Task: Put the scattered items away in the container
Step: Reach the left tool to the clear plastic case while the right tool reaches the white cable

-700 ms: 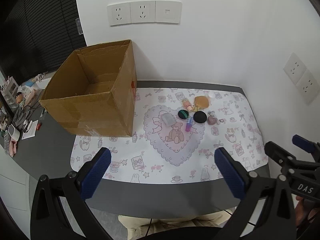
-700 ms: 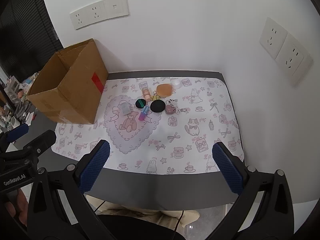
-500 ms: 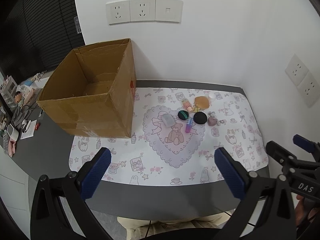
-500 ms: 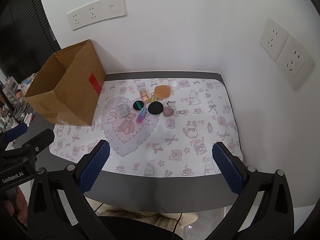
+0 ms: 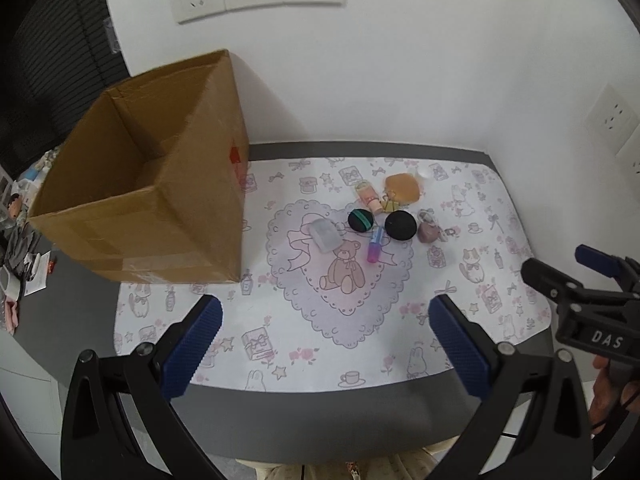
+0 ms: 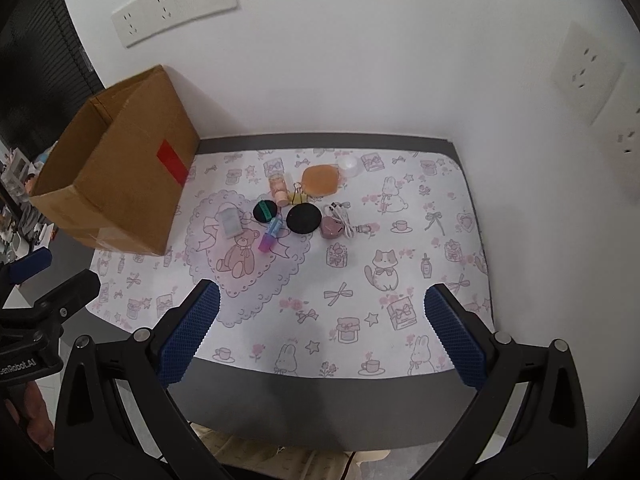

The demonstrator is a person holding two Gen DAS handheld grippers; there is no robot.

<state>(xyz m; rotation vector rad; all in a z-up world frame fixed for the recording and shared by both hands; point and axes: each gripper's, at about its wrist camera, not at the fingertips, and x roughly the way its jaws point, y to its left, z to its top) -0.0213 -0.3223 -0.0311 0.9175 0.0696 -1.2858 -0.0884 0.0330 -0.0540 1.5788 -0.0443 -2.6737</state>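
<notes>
The left gripper (image 5: pixel 325 334) hangs over the near edge of the patterned mat (image 5: pixel 280 356), its blue-padded jaws spread wide with nothing between them. The right gripper (image 6: pixel 320 326) is likewise wide apart and empty. From the left wrist view, the open cardboard box (image 5: pixel 152 184) stands at about ten o'clock, well apart from the fingers. The scattered items cluster near twelve to one o'clock: a black round puff (image 5: pixel 401 225), a green-striped black disc (image 5: pixel 361 220), a pink-purple tube (image 5: pixel 375 245), a pale flat packet (image 5: pixel 325 234), an orange sponge (image 5: pixel 402 187), a pink bottle (image 5: pixel 369 196), and a small mauve piece (image 5: pixel 428 231), possibly a charger. All lie well ahead of both grippers.
</notes>
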